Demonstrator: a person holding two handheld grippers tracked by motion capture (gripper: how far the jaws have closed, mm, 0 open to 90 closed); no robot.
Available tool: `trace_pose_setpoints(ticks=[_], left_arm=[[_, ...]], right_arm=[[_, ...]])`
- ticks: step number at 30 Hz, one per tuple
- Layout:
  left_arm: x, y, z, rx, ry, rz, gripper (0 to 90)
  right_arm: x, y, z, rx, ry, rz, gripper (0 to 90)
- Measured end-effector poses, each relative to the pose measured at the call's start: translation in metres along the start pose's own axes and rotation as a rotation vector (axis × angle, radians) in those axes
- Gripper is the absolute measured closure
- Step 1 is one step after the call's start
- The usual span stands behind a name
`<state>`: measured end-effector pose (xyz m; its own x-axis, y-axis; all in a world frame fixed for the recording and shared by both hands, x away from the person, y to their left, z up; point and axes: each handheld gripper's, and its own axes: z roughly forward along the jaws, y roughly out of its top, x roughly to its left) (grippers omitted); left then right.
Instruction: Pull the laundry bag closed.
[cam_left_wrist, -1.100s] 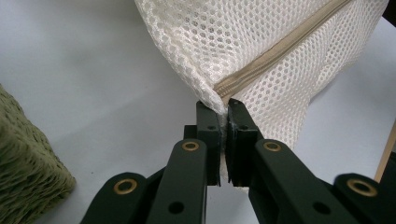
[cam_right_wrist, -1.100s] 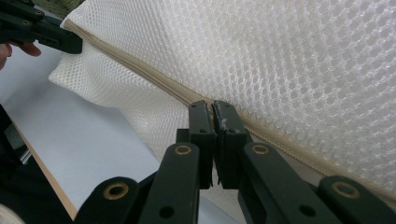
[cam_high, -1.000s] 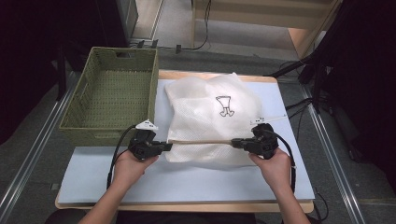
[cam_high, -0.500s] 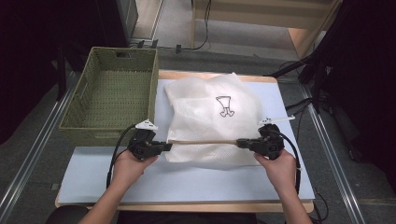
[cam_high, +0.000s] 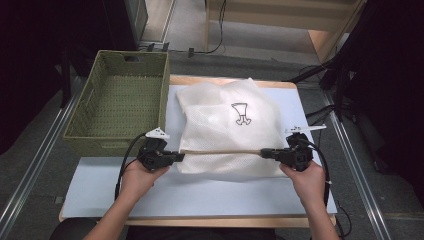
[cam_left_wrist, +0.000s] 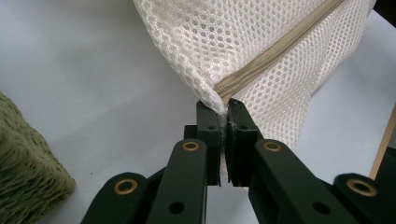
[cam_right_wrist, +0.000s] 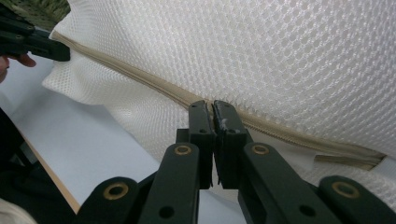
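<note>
A white mesh bag (cam_high: 225, 115) with a small black drawing lies on the pale blue table top (cam_high: 200, 195). A beige zipper (cam_high: 220, 151) runs taut along its near edge. My left gripper (cam_high: 181, 156) is shut on the bag's left corner, where the zipper ends; the mesh is pinched between its jaws (cam_left_wrist: 226, 109). My right gripper (cam_high: 262, 152) is shut on the zipper tape (cam_right_wrist: 289, 135) near its right end, jaws together (cam_right_wrist: 213, 106). The right gripper view shows the left gripper (cam_right_wrist: 28, 44) far off at the top left. Whether a slider sits between the right jaws is hidden.
A green woven basket (cam_high: 117, 100) stands at the table's left, close to my left hand, and shows as a corner (cam_left_wrist: 23, 158) in the left gripper view. Cables and a wooden frame lie beyond the far edge. Bare table top runs along the front.
My right gripper has slid a little to the right along the zipper line. The left gripper has kept its place on the bag's corner.
</note>
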<state>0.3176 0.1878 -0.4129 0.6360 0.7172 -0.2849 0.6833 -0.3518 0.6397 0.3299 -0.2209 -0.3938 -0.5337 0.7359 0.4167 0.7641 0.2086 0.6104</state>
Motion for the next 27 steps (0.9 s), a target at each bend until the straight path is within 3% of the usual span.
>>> trace_pose_setpoints(ticks=[4, 14, 20, 21, 22, 23, 24, 25, 27], left_arm=[[0.002, 0.000, 0.000, 0.002, 0.003, -0.009, 87.3], [0.000, -0.001, 0.005, 0.018, 0.013, 0.001, 87.2], [0.001, -0.001, 0.004, 0.003, 0.014, -0.012, 87.2], [0.001, -0.002, 0.003, 0.016, 0.078, -0.006, 87.4], [0.004, -0.003, 0.003, 0.016, 0.095, -0.007, 87.5], [0.011, -0.004, 0.001, 0.019, 0.078, -0.054, 87.5], [0.013, -0.004, -0.001, 0.024, 0.067, -0.063, 87.5], [0.012, -0.004, -0.002, 0.017, 0.068, -0.057, 87.4], [0.007, -0.002, 0.000, 0.016, 0.050, -0.038, 87.3]], right_arm=[[0.000, 0.000, -0.003, -0.003, -0.027, -0.007, 88.6], [0.007, 0.000, -0.016, -0.012, -0.016, 0.003, 88.6], [0.013, 0.000, -0.020, -0.027, -0.019, 0.000, 88.6], [0.014, 0.000, -0.020, -0.023, -0.032, 0.001, 88.8], [0.014, -0.001, -0.022, -0.019, -0.123, -0.008, 88.8], [0.011, -0.001, -0.024, -0.007, -0.159, -0.012, 88.8], [-0.001, -0.004, -0.028, -0.024, -0.115, 0.040, 88.8], [-0.010, -0.008, -0.033, -0.049, -0.081, 0.075, 88.7], [-0.021, -0.013, -0.040, -0.052, -0.086, 0.092, 88.7]])
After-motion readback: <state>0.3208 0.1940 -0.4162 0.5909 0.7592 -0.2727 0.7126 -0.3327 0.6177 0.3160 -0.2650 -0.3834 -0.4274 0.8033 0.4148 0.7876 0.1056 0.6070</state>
